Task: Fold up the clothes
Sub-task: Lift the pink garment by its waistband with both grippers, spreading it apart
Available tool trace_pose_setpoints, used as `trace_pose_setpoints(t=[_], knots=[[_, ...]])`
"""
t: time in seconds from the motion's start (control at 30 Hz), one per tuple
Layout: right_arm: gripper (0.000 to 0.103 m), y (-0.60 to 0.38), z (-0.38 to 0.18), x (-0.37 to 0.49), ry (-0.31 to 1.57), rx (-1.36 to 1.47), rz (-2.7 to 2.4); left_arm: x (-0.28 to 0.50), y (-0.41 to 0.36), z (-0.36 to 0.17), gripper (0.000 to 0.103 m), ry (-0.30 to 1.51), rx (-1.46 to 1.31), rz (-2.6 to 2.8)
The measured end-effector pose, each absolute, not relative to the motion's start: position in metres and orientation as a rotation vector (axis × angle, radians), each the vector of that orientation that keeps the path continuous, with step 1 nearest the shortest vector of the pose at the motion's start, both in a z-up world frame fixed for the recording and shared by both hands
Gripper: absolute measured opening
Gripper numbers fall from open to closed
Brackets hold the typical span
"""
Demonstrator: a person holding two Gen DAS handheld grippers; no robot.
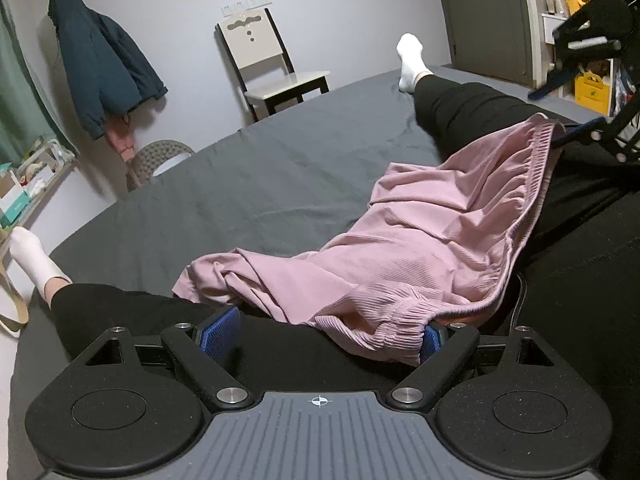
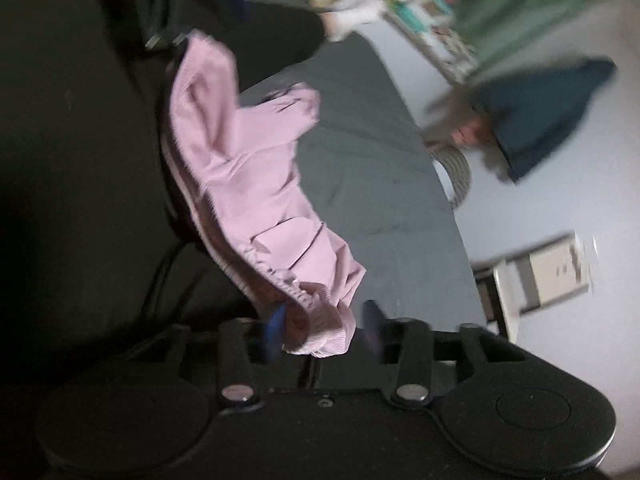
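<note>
Across the middle of the frame, the pink garment (image 1: 420,248) drapes over your lap onto the grey bed (image 1: 248,176). Your left gripper (image 1: 320,334) is spread, the ribbed hem between its pads. In the blurred right view, your right gripper (image 2: 324,326) seems spread around the waistband.

Pink ribbed garment (image 1: 420,248) — dark grey bedsheet (image 1: 260,168), white socks (image 1: 410,60).

Ahead of you the dark grey bed sheet (image 1: 256,176) lies bare and open between your two legs. Your left leg (image 1: 120,312) and right leg (image 1: 460,104) fence that stretch on either side, and the pink garment (image 1: 400,248) drapes across your lap, covering the near right.
</note>
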State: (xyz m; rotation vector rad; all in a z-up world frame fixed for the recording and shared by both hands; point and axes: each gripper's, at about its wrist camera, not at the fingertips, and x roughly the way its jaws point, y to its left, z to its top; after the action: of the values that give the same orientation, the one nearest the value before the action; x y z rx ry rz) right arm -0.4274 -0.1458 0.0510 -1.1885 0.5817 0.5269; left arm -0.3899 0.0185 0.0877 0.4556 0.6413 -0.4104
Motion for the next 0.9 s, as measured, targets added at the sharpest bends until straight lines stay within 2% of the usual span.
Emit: trace_pose_setpoints(t=[0.1, 0.23, 0.5, 0.7, 0.9], knots=[[0.013, -0.142, 0.038, -0.427, 0.57, -1.274, 0.557, -0.391, 0.019, 0.087, 0.087, 0.646, 0.458, -0.41], [0.009, -0.152, 0.045, -0.418, 0.609, -1.124, 0.503, -0.393, 0.017, 0.085, 0.087, 0.65, 0.47, -0.406], [0.009, -0.185, 0.072, -0.398, 0.693, -0.689, 0.327, -0.393, 0.01, 0.079, 0.087, 0.647, 0.485, -0.391], [0.009, -0.174, 0.052, -0.405, 0.665, -0.775, 0.282, -0.396, 0.005, 0.083, 0.087, 0.58, 0.599, -0.278], [0.01, -0.176, 0.047, -0.383, 0.664, -0.674, 0.252, -0.392, 0.013, 0.119, 0.087, 0.484, 0.602, -0.209]])
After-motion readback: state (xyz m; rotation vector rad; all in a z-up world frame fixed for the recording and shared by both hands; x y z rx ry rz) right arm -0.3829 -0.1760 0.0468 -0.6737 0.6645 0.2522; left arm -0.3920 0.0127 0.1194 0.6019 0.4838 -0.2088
